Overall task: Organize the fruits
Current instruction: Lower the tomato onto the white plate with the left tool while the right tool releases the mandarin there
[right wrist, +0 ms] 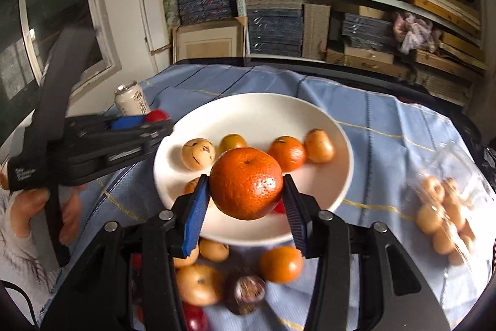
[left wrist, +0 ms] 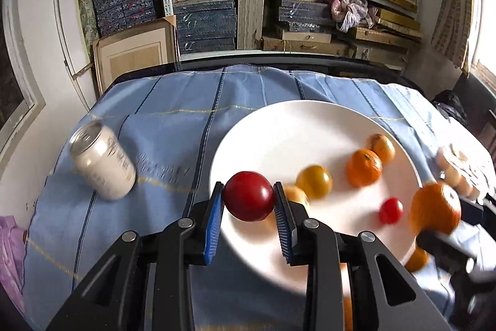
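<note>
L tool (left wrist: 249, 200): shut on red tomato (left wrist: 249, 196), held above plate (left wrist: 266, 126) edge | R tool (right wrist: 246, 191): shut on big orange (right wrist: 246, 183), over plate | both round, smooth, prob slippy; tomato soft, squeeze gently; hold at widest part, sides.

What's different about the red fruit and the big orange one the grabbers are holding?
The red fruit is smooth, shiny and smaller; the orange is dimpled and bigger. The left gripper holds the red fruit; the right gripper holds the orange. Both are round, held between blue fingers above the white plate.
</note>
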A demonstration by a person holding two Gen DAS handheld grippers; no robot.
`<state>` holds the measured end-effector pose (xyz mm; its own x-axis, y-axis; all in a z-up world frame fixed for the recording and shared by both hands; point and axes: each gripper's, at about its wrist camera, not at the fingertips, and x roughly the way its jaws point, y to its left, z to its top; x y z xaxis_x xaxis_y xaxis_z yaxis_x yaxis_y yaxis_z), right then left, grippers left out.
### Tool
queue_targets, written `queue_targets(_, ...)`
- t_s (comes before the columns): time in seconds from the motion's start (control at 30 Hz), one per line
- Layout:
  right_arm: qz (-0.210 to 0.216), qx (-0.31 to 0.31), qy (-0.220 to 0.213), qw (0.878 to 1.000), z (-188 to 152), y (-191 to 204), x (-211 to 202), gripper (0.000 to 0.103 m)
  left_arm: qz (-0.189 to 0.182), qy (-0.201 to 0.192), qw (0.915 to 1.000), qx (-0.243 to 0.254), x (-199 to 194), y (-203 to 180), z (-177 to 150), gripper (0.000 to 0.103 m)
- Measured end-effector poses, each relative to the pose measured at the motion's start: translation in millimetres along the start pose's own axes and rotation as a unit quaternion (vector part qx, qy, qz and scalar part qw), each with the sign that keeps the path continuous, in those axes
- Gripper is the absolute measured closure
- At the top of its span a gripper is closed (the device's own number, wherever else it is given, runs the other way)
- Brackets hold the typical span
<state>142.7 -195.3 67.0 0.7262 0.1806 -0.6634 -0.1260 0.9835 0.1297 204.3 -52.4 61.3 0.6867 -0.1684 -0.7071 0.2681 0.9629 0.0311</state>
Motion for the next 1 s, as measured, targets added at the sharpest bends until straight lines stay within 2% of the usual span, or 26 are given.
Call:
queue_targets(0.2,0.007,-0.002,0.015,1.0,10,-4,33,0.057,-0.012,0.022,0.9996,-0.014,42,4,19,0.071)
queue_targets(0.43,0.009,-0.015,0.032,0.999,11,-6,56,0.057,-0.025,0.033,0.9991,-0.012,67,-1,25,0.071)
queue_targets(0.83,0.001,-0.039,0.036,0.999,8,2,64,0.056,-0.029,0.039,0.9986,-0.018,81,2,20,0.071)
queue_targets(1.0,-0.015,-0.054,0.019,0.998,7,6,59,0.056,-0.023,0.031,0.9992,-0.014,74,1,21,0.064)
